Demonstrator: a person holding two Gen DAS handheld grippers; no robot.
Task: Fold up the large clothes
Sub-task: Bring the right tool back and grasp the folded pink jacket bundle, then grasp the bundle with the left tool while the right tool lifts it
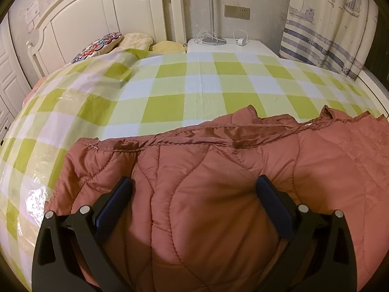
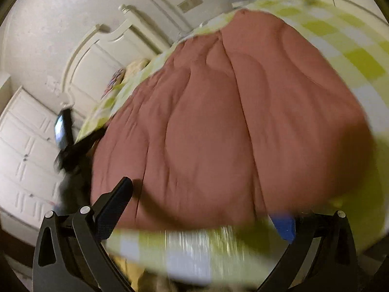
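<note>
On the checked bedspread (image 1: 170, 90), both left tongs (image 1: 194, 182) and right tongs (image 2: 201, 199) gape wide, gripping nothing, over the quilted jacket (image 1: 218, 194).

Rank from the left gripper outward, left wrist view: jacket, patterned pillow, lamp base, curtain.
1. Jacket: directly under the left gripper, between its open fingers.
2. Patterned pillow: far left, by the headboard.
3. Lamp base on the nightstand and the curtain at far right: too close to call.

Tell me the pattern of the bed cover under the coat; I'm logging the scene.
Green, pale-yellow and white checked glossy bed cover, clearest in the left wrist view.
</note>
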